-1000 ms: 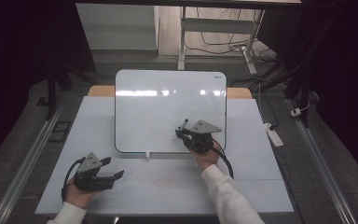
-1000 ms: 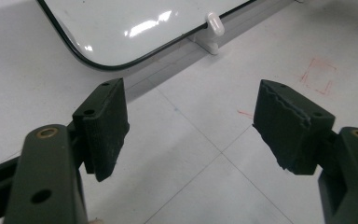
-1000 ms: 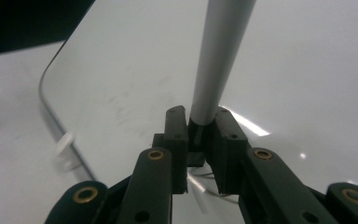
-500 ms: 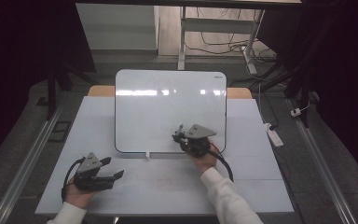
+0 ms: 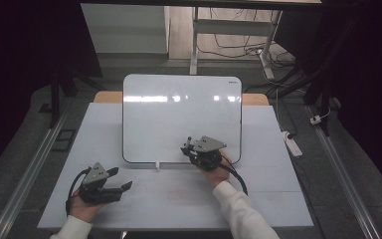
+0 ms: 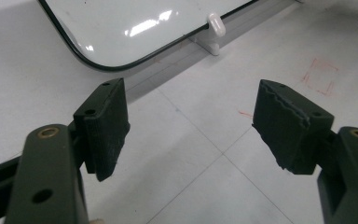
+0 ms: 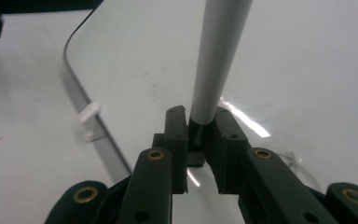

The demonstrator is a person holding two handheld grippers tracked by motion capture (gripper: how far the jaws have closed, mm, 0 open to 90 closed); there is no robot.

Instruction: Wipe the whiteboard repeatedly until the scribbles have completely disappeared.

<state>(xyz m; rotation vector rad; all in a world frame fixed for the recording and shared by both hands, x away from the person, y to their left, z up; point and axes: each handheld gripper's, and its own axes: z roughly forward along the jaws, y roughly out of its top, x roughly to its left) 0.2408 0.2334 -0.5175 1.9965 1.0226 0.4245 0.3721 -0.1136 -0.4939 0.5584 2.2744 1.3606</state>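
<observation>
A whiteboard lies flat on the white table, with its near edge toward the person. My right gripper is over the board's lower right part, shut on a pale grey marker. In the right gripper view the marker runs up and away from the jaws over the whiteboard; its tip is hidden. My left gripper rests on the table at the lower left, clear of the board. Its jaws stand wide open with nothing between them, facing the board's rounded corner.
A small white clip sits at the board's near edge. Faint red marks show on the table ahead of the left gripper. A power strip lies on the floor to the right of the table, and metal rails run along both sides.
</observation>
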